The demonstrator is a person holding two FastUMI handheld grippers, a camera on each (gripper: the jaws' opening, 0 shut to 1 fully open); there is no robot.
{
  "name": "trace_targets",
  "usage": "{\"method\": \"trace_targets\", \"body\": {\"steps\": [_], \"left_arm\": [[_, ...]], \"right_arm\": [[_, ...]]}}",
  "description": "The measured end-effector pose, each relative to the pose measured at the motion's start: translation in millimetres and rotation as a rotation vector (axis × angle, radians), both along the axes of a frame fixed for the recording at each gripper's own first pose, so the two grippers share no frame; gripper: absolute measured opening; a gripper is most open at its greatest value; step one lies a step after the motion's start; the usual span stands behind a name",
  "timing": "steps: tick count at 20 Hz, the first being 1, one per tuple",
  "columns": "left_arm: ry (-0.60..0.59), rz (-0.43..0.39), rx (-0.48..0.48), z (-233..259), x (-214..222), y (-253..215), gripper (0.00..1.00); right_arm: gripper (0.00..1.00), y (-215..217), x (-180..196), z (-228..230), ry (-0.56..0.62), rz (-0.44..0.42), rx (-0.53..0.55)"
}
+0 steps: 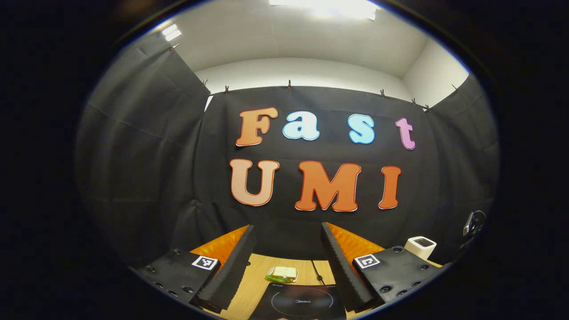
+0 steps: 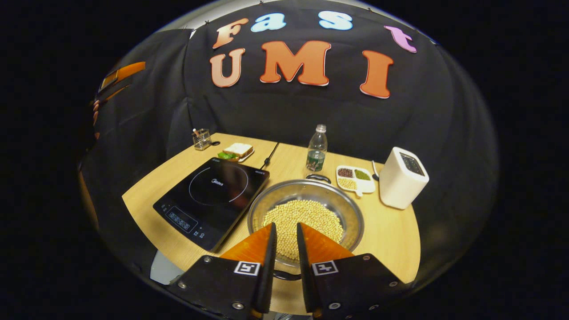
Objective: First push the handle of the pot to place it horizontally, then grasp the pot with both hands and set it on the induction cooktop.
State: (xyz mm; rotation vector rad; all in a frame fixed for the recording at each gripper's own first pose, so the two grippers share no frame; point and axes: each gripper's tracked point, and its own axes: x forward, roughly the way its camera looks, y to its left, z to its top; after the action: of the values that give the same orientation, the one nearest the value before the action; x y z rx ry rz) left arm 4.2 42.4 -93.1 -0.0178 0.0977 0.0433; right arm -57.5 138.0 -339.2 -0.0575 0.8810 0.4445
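In the right gripper view a steel pot full of pale beans stands on the wooden table, just right of the black induction cooktop. One dark handle lies at its far rim and another at its near rim. My right gripper hovers over the pot's near side, its fingers a narrow gap apart with nothing between them. In the left gripper view my left gripper is held high and wide open, empty, with the cooktop below it. The left gripper's orange parts appear at the far left of the right gripper view.
A water bottle, a divided dish of beans and a white toaster stand behind and right of the pot. A sandwich plate and a wire holder sit behind the cooktop, with a cable alongside.
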Motion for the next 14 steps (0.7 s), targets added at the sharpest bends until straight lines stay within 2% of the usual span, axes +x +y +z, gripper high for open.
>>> {"method": "trace_targets", "body": {"steps": [1, 3, 7, 11, 14], "left_arm": [[0.007, 0.002, 0.001, -3, 0, 1, 0.98], [0.021, 0.007, 0.002, -7, 2, 2, 0.96], [0.049, -0.004, -0.016, -16, -1, 0, 0.95], [0.053, 0.004, -0.017, -17, 2, 5, 0.94], [0.053, 0.007, -0.014, -19, 4, 5, 0.94]], "right_arm": [[0.22, 3, -7, -4, 0.039, 0.008, 0.016], [0.15, 13, -17, -16, 0.111, 0.030, 0.048], [0.06, 24, -35, -47, 0.236, 0.067, 0.045], [0.00, 31, -53, -66, 0.360, 0.047, 0.067], [0.00, 37, -61, -81, 0.420, 0.048, 0.063]]}}
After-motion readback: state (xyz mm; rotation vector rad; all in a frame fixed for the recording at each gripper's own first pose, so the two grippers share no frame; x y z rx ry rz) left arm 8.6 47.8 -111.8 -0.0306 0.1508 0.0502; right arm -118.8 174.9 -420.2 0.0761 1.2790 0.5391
